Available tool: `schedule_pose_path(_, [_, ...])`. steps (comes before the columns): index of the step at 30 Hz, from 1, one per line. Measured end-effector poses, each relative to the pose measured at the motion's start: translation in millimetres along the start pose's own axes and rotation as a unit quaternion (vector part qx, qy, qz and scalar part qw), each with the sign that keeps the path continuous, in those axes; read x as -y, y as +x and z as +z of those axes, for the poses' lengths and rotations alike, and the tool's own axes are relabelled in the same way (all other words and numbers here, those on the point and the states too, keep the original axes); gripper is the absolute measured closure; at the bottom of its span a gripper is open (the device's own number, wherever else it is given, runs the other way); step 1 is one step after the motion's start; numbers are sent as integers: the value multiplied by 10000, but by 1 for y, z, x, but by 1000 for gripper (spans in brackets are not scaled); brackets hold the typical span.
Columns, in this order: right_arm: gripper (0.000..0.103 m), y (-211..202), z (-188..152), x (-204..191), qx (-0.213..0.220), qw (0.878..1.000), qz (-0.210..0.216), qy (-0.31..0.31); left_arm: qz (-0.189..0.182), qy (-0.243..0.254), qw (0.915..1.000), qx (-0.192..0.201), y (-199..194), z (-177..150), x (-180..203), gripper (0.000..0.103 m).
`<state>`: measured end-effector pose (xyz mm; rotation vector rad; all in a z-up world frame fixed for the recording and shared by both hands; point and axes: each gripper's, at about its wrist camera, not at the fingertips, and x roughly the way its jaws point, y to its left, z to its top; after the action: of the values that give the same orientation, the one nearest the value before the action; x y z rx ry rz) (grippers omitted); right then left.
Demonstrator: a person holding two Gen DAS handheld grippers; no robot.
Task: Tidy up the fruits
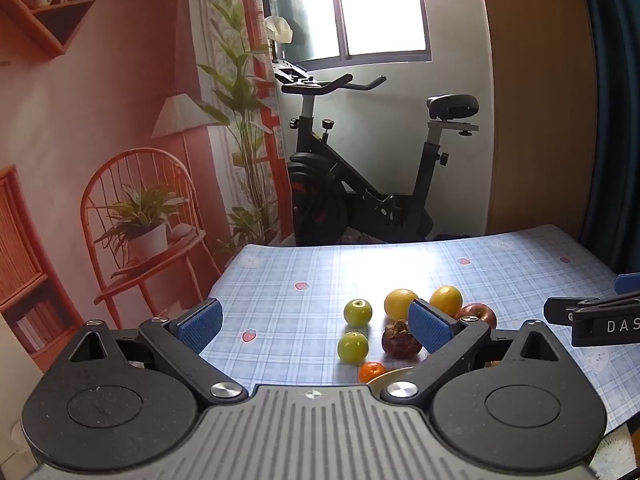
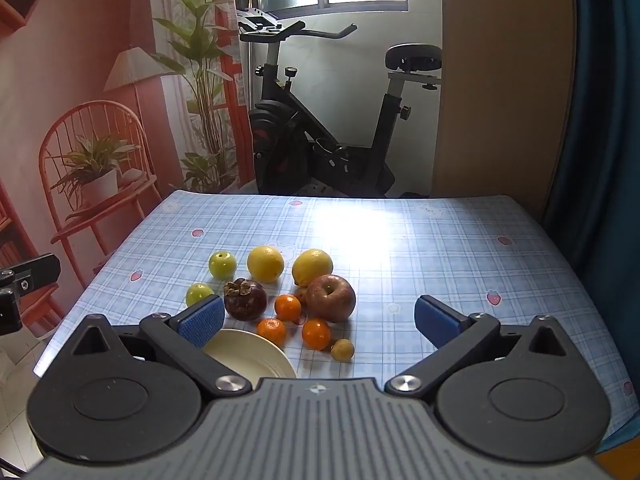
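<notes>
The table cover (image 2: pixel 440 248) is a smooth, glossy plaid sheet that mirrors the window light. The plate (image 2: pixel 256 356) looks like smooth cream ceramic or plastic with a faint sheen. The apple (image 2: pixel 331 298) has waxy, shiny skin; the two lemons (image 2: pixel 265 264) are finely pitted and semi-gloss; the mangosteen (image 2: pixel 245 299) is dull with a rough, dry calyx. The right gripper (image 2: pixel 320 320) has matt black plastic arms, ribbed blue pads (image 2: pixel 202 322) and bright metal pivot screws.

Cream plate (image 2: pixel 256 354) half hidden behind right hand-held gripper (image 2: pixel 318 322); small brown fruit (image 2: pixel 301 295) mostly behind apple (image 2: pixel 331 298).
</notes>
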<state>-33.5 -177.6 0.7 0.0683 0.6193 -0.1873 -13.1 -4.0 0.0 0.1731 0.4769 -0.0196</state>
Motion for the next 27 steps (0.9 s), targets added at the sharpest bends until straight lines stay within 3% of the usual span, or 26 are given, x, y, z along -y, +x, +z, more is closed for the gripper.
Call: schedule_pose_path(27, [0,-3,0,2,44,10000,-10,45,-47,14,10000,76,-4,-2,1,3])
